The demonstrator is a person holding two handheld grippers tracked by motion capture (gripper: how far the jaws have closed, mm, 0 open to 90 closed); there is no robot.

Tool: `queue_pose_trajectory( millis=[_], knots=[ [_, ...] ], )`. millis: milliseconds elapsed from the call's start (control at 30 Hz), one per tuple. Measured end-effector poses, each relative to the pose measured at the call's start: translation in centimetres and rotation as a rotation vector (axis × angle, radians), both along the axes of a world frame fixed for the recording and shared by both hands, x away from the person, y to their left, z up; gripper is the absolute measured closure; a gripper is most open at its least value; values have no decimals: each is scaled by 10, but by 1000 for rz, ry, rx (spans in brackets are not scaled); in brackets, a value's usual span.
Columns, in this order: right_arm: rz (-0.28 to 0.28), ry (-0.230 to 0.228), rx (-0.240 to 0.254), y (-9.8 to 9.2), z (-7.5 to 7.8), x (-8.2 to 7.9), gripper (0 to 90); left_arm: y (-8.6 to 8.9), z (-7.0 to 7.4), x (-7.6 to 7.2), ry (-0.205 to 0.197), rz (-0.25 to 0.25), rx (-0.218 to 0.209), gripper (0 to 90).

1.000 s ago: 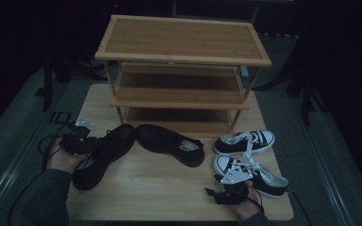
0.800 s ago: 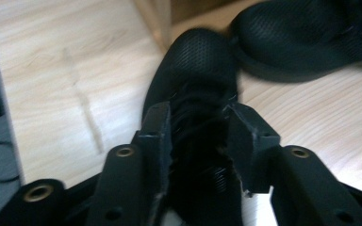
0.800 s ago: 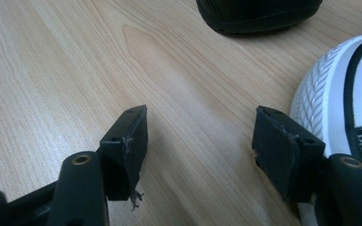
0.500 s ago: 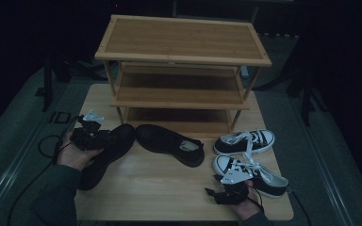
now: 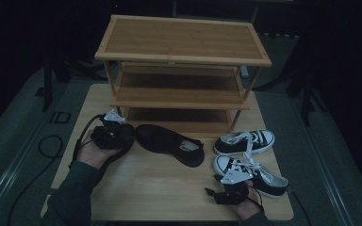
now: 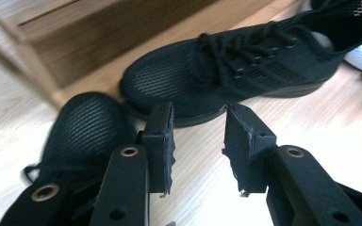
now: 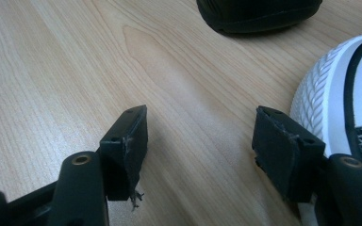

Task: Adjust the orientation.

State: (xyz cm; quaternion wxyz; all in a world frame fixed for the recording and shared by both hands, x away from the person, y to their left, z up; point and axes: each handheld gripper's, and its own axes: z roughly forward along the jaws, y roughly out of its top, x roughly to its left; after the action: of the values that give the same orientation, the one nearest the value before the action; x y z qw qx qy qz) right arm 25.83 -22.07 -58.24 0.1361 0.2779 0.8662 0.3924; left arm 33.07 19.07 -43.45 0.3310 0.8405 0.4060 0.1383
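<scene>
A black mesh shoe [image 5: 126,137] lies at the table's left, its toe [image 6: 82,127] just left of my left gripper's jaws. Its mate [image 5: 169,144] [image 6: 226,70] lies to the right, in front of the rack. My left gripper [image 5: 115,135] [image 6: 198,117] hovers over the left shoe's toe end. Its jaws have just been closing a little but stand apart, with nothing between them. My right gripper [image 5: 221,188] [image 7: 200,122] rests low at the front right. It is open over bare wood, beside the toe of a white-and-black sneaker [image 5: 254,172] [image 7: 332,94].
A three-tier bamboo shoe rack [image 5: 184,70] stands at the back of the wooden table [image 5: 160,188]. A second sneaker [image 5: 245,140] lies behind the first at the right. Cables trail off the table's left edge. The black shoe's heel [image 7: 259,14] lies ahead of the right gripper.
My left hand has moved right and toward the rack, from the left shoe's heel end to over its toe, rising slightly. The right hand has stayed put.
</scene>
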Motion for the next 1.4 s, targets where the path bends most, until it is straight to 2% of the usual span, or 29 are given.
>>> queue_pose_trajectory(
  millis=[333, 967, 1200, 1400],
  knots=[
    [0, 1, 0, 0, 0, 0, 359, -36, -1, 7, 4, -91, -15, 631],
    [1, -1, 0, 0, 0, 0, 359, -84, -3, 10, 8, -213, -24, 632],
    [2, 0, 1, 0, 0, 0, 358, -108, -7, 10, 15, -278, -40, 632],
    [3, -1, 1, 0, 0, 0, 358, -133, -14, 12, 28, -326, -33, 635]
  ],
)
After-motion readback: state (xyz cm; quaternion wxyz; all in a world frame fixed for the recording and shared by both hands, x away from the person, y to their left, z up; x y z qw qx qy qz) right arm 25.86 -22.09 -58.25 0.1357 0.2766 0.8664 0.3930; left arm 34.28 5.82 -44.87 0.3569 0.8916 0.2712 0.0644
